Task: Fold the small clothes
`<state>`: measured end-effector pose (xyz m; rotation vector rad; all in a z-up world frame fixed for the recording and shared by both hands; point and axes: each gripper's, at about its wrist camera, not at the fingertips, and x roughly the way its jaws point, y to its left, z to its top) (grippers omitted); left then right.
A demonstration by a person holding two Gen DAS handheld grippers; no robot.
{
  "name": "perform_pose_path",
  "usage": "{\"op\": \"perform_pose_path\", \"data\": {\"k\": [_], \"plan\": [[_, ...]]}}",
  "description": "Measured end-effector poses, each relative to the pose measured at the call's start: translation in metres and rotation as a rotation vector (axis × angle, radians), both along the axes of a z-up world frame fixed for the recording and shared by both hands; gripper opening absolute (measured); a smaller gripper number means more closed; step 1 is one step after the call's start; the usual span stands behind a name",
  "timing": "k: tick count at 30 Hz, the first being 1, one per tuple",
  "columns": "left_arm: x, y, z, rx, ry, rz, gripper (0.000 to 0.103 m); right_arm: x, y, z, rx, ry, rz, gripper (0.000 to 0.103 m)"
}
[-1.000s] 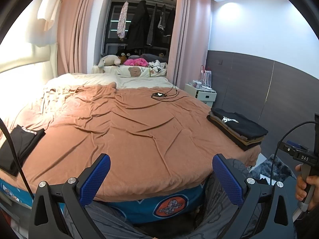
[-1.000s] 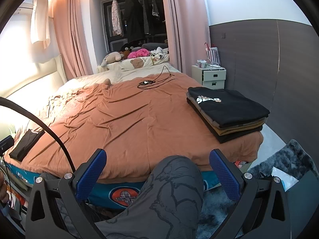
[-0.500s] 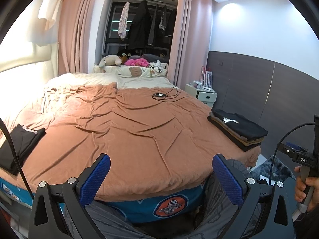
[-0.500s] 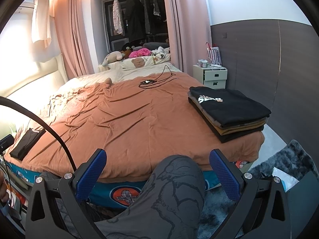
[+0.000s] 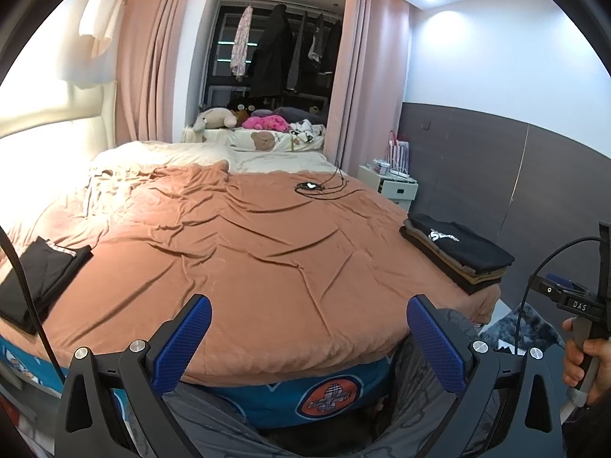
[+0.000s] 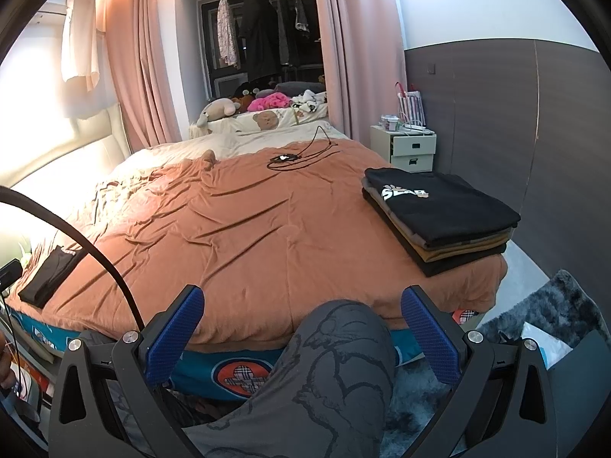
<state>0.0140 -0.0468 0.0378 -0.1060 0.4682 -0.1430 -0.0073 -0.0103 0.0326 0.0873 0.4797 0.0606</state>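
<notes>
A stack of folded clothes with a black printed shirt on top lies at the bed's right front corner; it also shows in the right wrist view. A folded black garment lies at the bed's left edge, also in the right wrist view. My left gripper is open and empty, held before the bed's front edge. My right gripper is open and empty, above a knee in grey printed trousers.
The bed's brown cover is wrinkled. A black cable with a device lies far on it. A white nightstand stands at the right wall. A dark shaggy rug lies on the floor at right.
Both views have tilted up a little, so the bed and stacks sit slightly lower in frame. Both grippers stay open and empty.
</notes>
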Motion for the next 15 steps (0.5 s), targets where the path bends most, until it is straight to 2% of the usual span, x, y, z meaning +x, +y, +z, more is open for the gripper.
{"op": "perform_pose_path", "data": {"k": [15], "plan": [[-0.0034, -0.0035, 0.0010, -0.004, -0.006, 0.005, 0.103, 0.0034, 0.0005, 0.0012, -0.007, 0.002, 0.004, 0.103]]}}
